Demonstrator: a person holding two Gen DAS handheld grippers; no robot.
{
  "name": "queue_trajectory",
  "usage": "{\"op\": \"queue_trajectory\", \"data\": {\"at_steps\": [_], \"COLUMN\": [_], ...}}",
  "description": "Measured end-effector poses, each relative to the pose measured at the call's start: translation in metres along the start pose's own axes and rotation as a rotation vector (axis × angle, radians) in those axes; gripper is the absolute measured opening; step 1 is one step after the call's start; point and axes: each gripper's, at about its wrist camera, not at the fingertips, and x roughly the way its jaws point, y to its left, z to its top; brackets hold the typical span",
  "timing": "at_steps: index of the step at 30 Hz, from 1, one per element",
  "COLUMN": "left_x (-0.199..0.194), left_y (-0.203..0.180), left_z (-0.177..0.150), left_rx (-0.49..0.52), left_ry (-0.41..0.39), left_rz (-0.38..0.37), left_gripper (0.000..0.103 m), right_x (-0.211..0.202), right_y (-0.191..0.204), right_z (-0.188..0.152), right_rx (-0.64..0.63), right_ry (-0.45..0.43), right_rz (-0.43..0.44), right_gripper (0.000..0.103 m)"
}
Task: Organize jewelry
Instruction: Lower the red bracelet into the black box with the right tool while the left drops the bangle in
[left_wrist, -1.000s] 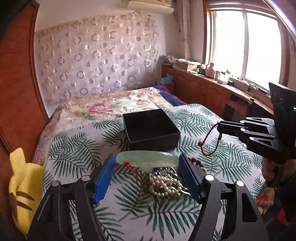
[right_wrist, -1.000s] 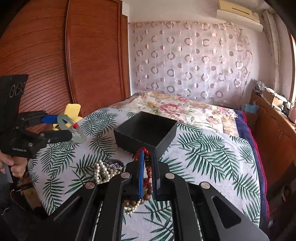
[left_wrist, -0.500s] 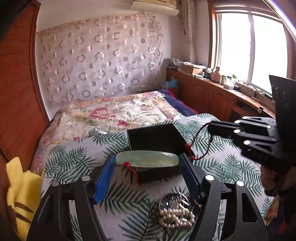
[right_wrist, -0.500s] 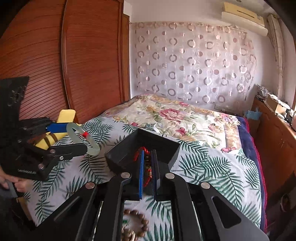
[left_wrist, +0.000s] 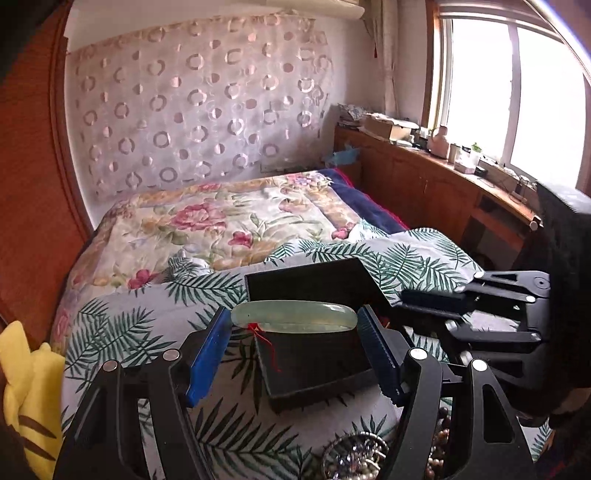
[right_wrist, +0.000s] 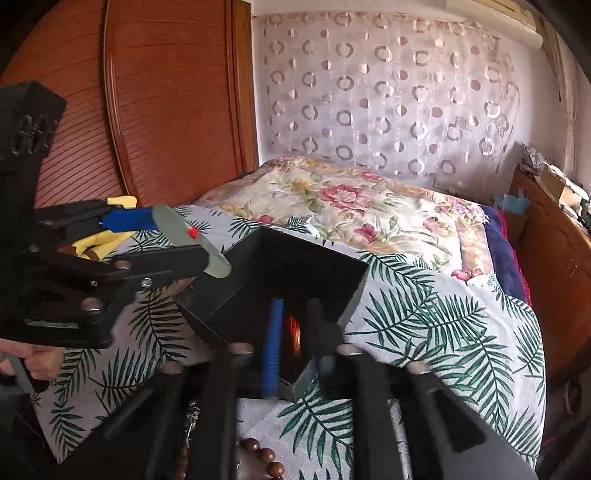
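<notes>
Between the right gripper's (right_wrist: 293, 332) just-parted fingers, the red cord bracelet (right_wrist: 293, 334) drops loose into the black box (right_wrist: 332, 271), delivered. Left gripper (left_wrist: 295, 332) pinches the jade bangle (left_wrist: 293, 316) above that box, next in.

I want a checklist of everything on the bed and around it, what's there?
Surface: palm-leaf bedspread over a floral quilt.
Job's things: open black box; pale green bangle; red string bracelet in the box.
Clutter: pearls, wooden beads, yellow plush.
Grippers: left gripper clamps the bangle; right gripper has just been opening over the bracelet.
Cables: nothing seen.
Surroundings: circle-pattern curtain, window, wooden wardrobe.
</notes>
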Motion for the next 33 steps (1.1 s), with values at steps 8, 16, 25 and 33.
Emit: {"op": "queue_trajectory", "data": {"at_steps": [8, 16, 25, 33], "left_x": [0.028, 0.045, 0.03, -0.018], "left_y": [-0.011, -0.02, -0.018, -0.012], "left_z": [-0.003, -0.015, -0.021, -0.043], "left_rx": [0.033, 0.073, 0.066, 0.029], "left_ry": [0.063, 0.124, 0.1, 0.042], "left_rz": [0.001, 0.017, 0.022, 0.006], "left_gripper": [0.067, 0.068, 0.074, 0.082], "right_x": [-0.018, -0.03, -0.039, -0.06], "right_y": [-0.013, -0.018, -0.021, -0.004], "right_z": [-0.008, -0.018, -0.021, -0.043], "right_rx": [0.037, 0.036, 0.044, 0.056], "right_ry": [-0.028, -0.036, -0.05, -0.046], "right_rz": [-0.008, -0.028, -0.021, 0.015], "right_gripper": [0.043, 0.043, 0.043, 0.043]}}
